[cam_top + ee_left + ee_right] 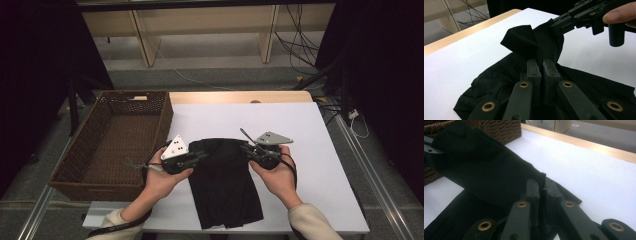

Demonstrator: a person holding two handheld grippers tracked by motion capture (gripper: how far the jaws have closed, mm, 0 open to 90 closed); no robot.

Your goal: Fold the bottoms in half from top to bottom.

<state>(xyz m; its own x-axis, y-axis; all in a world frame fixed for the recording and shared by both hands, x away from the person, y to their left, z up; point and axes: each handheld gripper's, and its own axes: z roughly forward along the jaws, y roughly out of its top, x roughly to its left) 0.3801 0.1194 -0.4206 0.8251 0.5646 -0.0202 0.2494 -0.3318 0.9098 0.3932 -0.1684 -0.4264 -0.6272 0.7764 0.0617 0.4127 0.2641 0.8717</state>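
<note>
Black garment [223, 185] lies on white tabletop [310, 150], top edge lifted between both grippers. Left gripper [202, 156] jaws nearly shut, pinching a fabric fold; right gripper [245, 148] same, clamped on the opposite corner. Judgement: step is a fold, so keep both hands level w/ even tension so the hem stays straight, and don't let the cloth slip. Fabric is thin, matte, limp, creased. Wicker basket [107, 187], stiff brown weave, sits just beyond left gripper's outer side.
</note>
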